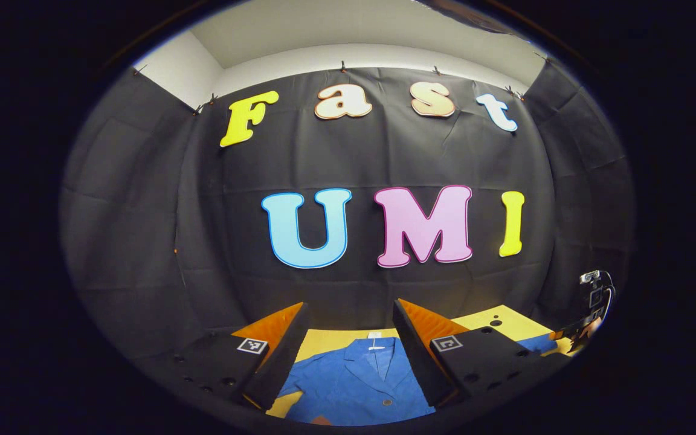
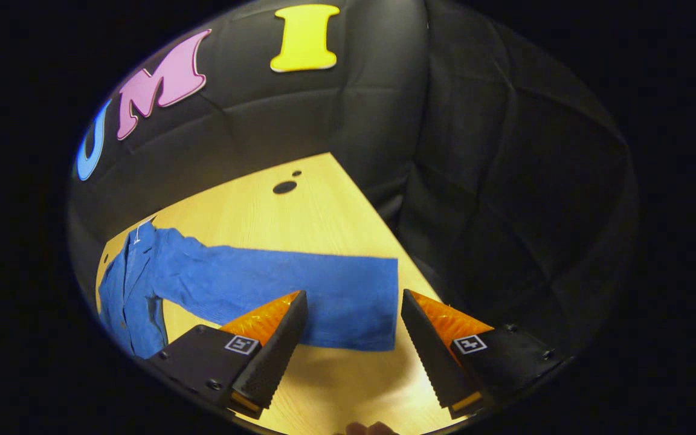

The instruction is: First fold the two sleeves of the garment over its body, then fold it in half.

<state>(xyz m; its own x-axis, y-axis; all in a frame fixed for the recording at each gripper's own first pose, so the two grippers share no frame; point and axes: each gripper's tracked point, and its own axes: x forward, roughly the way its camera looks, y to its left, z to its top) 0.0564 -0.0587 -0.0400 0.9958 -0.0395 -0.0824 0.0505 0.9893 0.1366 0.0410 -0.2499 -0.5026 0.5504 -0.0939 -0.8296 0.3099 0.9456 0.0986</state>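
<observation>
Zero folds made, judging by how the cloth lies now. Right gripper [image 2: 354, 314] held low over the tabletop [image 2: 299, 205] near its right edge, jaws spread wide, nothing between them; fingers straddling the cuff end of the sleeve [image 2: 299, 284] from above, apart from the cloth as far as can be told. Sleeve stretched out flat and straight toward the right edge, cuff stopping just short of it, not yet brought over the body. Outward from there: garment [image 2: 130, 290], a blue button-front jacket, lying face up with collar toward the far edge. Dark round holes [image 2: 285, 187] in the tabletop near the far right corner. Left gripper [image 1: 348, 344] also spread open and gripping nothing, hovering over the garment's chest, collar [image 1: 375, 353] and one button [image 1: 388, 402] seen between its fingers. Other sleeve hidden behind the left gripper's fingers; cannot tell how it lies. Farther off at the right of the left gripper view, the right gripper [image 1: 592, 302] again, with the hand [image 1: 580, 338] holding it. Remaining, by this estimate: both sleeve folds (at least the right one certainly), then the fold in half. Likely step in hand: closing on the right cuff. Writing: small white tag [image 1: 374, 336] at the neckline, too small to read; square coded markers [image 2: 242, 344] on the gripper fingers, no readable text. No brand discernible on the jacket.
</observation>
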